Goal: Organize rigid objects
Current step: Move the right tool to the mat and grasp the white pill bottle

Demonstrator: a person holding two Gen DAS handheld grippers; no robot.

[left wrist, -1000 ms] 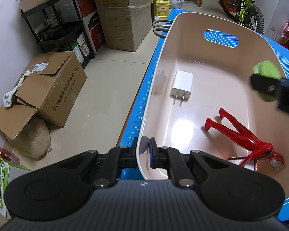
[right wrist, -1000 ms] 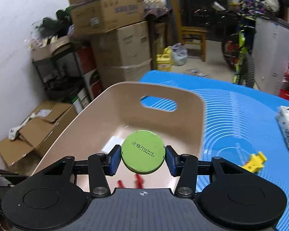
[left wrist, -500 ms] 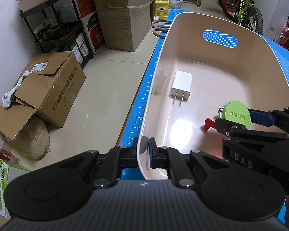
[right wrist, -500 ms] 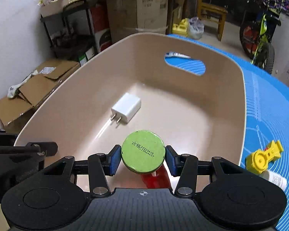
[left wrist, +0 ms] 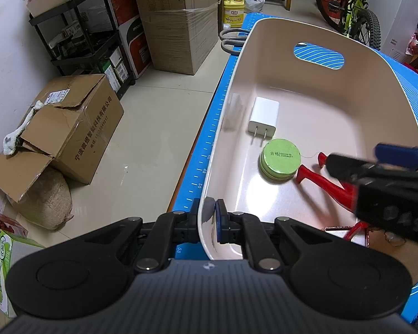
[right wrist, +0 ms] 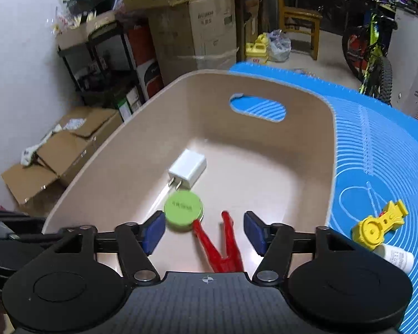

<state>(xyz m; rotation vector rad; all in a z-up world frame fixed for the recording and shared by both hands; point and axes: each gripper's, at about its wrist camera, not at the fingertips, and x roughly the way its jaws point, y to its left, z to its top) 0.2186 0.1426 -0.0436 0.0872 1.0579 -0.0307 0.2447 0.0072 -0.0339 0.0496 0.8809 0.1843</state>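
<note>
In the left wrist view the left gripper (left wrist: 209, 220) has its jaws clamped on the near rim of the beige bin (left wrist: 398, 89), inside which the green tin (left wrist: 280, 159) lies flat between the white charger (left wrist: 264, 118) and the red figure (left wrist: 326, 185). In the right wrist view the right gripper (right wrist: 204, 231) has just been opening its jaws; they stand wide and empty above the bin (right wrist: 301, 136), the tin (right wrist: 182, 210) resting free on the bin floor, a yellow toy (right wrist: 377, 228) on the blue counter (right wrist: 381, 150) outside.

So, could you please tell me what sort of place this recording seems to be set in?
Probably a home storeroom or garage used as a workspace: stacked cardboard boxes, a black shelf rack crammed with goods, and a bicycle parked behind the blue-matted table.
</note>
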